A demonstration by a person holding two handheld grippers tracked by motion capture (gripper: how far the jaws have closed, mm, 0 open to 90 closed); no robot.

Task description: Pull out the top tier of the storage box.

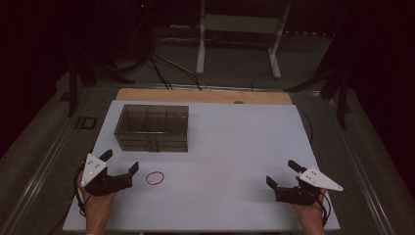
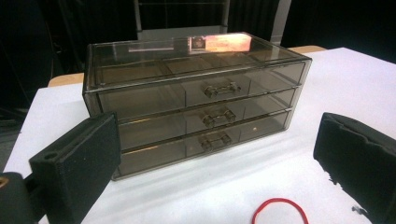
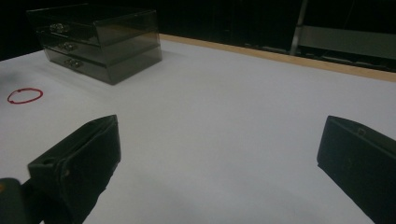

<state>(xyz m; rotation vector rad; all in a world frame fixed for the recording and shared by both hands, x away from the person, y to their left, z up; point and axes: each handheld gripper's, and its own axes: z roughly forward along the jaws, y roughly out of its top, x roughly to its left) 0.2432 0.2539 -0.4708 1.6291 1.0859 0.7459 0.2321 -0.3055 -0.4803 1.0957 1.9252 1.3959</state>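
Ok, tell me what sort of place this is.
Probably a lab recording setup, not a home: a white table in a dark room, cables on the floor behind it, and a person's hand-held left gripper and right gripper.

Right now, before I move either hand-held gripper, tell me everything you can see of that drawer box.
The drawer box looks like smoky, see-through plastic: three stacked drawers, all shut, each with a small clear handle at its middle, under a flat top with a reflection on it. It stands upright on the white table, at the far left. Nothing touches it; the red rubber band lies apart in front.
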